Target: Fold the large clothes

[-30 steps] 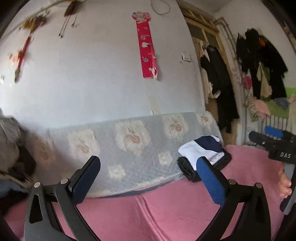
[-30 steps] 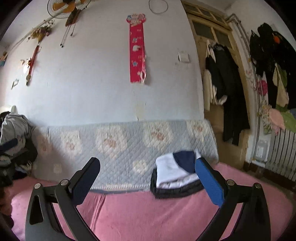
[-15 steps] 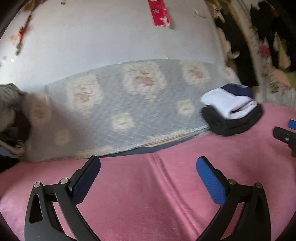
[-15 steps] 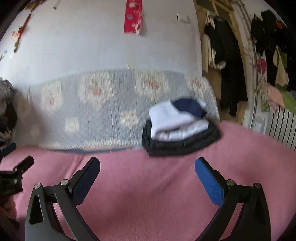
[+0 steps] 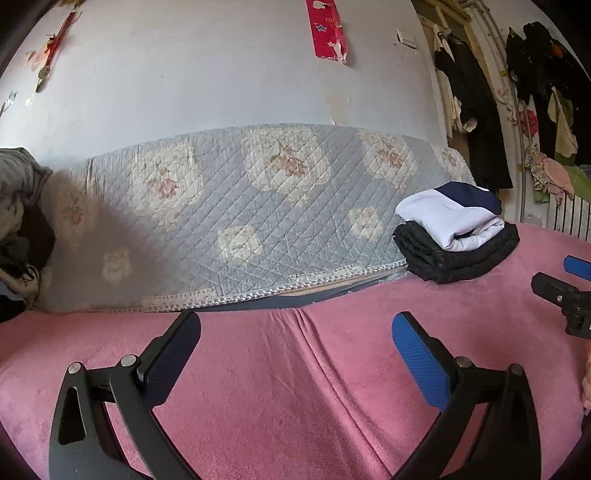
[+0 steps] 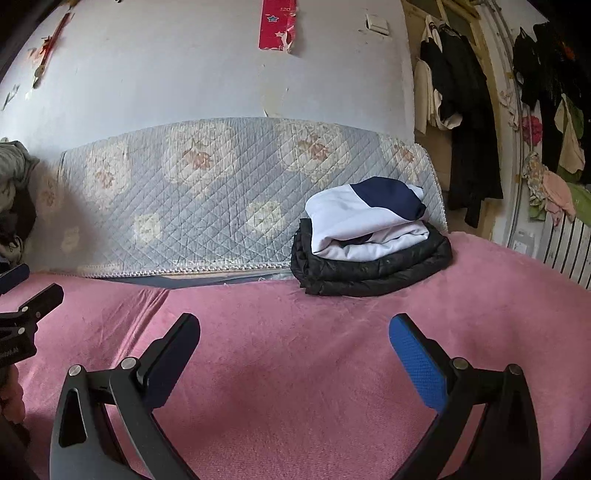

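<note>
While we hold both tools over the pink blanket (image 5: 295, 387), the left gripper (image 5: 295, 343) has its jaws spread wide with nothing between them, and the right gripper (image 6: 293, 345) is spread just as wide and just as empty. Neither one touches any cloth. From the left wrist view the right gripper shows at the right edge of the blanket as a black finger with a blue pad, and from the right wrist view the left gripper shows at the left edge in the same way, so the two tools sit side by side above the blanket and apart from each other.

Beyond the fingers, at the far side of the pink blanket and toward its right, we see the pile of folded clothes (image 6: 369, 240): a black quilted garment (image 6: 373, 271) lies at the bottom, directly on the blanket, and a white and navy garment (image 6: 365, 216) rests folded on top of it. The pile leans against the grey-blue quilted cover (image 5: 258, 214) with pale flower patches, which stands along the far edge of the blanket against the white wall (image 5: 184, 81). Left of the blanket a heap of grey and dark clothes (image 5: 18, 206) is bunched up. Right of the blanket, past the pile, dark coats (image 6: 461, 122) hang by a doorway, and a red paper strip (image 6: 277, 26) hangs on the wall above the cover
</note>
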`<state>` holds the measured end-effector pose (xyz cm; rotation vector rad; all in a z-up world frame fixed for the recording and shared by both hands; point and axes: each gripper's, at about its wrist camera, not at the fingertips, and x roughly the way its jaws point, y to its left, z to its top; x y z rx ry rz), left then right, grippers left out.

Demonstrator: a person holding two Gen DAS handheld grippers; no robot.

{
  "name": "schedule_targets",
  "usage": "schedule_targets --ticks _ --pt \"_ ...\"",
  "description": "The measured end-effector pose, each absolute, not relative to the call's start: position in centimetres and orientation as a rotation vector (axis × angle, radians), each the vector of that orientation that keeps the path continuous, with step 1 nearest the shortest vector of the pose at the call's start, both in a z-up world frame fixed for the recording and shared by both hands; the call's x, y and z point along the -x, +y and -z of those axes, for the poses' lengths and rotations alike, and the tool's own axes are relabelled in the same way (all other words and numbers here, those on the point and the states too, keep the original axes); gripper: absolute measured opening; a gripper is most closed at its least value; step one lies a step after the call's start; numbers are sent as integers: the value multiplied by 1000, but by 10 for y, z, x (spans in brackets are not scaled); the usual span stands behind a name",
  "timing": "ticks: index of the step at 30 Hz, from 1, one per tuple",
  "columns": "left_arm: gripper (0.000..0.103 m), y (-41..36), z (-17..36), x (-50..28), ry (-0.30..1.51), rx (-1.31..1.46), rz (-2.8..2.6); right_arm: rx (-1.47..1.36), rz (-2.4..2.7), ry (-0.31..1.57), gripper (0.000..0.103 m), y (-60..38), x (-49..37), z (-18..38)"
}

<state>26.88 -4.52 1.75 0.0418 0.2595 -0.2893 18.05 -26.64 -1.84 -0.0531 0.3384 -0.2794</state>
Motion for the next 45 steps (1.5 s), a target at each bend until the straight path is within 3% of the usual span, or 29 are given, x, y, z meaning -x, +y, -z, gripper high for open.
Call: schedule_targets --ticks 45 --pt "103 -39 -16 -274 294 -31 302 79 255 422 103 -262 -195 27"
